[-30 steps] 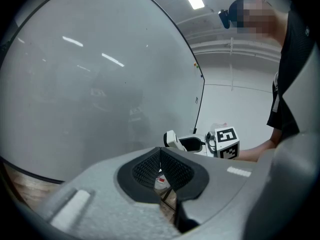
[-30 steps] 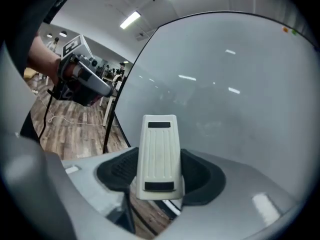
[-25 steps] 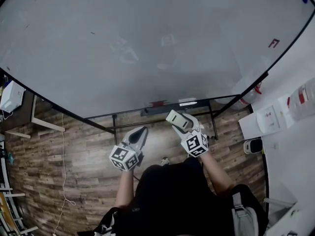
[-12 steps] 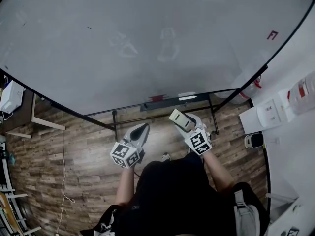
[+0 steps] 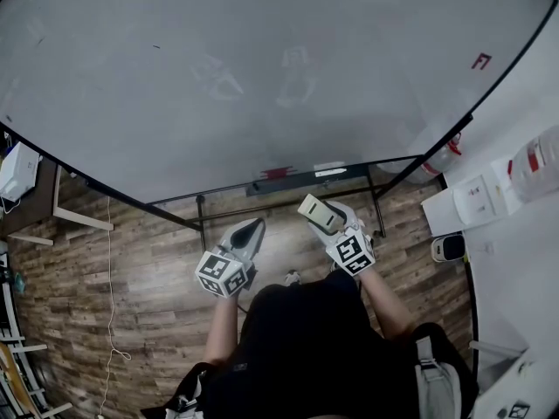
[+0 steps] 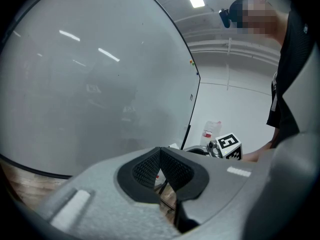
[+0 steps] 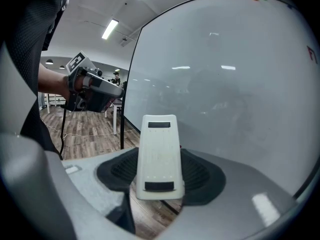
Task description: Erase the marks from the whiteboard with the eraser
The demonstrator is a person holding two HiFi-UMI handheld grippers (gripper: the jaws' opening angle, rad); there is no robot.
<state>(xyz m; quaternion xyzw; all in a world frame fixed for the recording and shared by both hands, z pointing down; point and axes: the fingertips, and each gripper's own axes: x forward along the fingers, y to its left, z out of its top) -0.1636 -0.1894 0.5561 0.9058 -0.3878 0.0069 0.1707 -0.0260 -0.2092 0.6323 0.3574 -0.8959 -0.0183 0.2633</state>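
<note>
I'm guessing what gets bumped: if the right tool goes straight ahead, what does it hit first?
Probably the whiteboard, and the eraser sticking out of the right tool would touch it first. I can't tell how far off the board is.

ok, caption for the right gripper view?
Right hand-held gripper grips the white eraser before the whiteboard; left hand-held gripper in view at left.

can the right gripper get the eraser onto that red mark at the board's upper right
Probably yes: the right gripper holds the eraser off the whiteboard, and nothing stands between it and the red mark.
</note>
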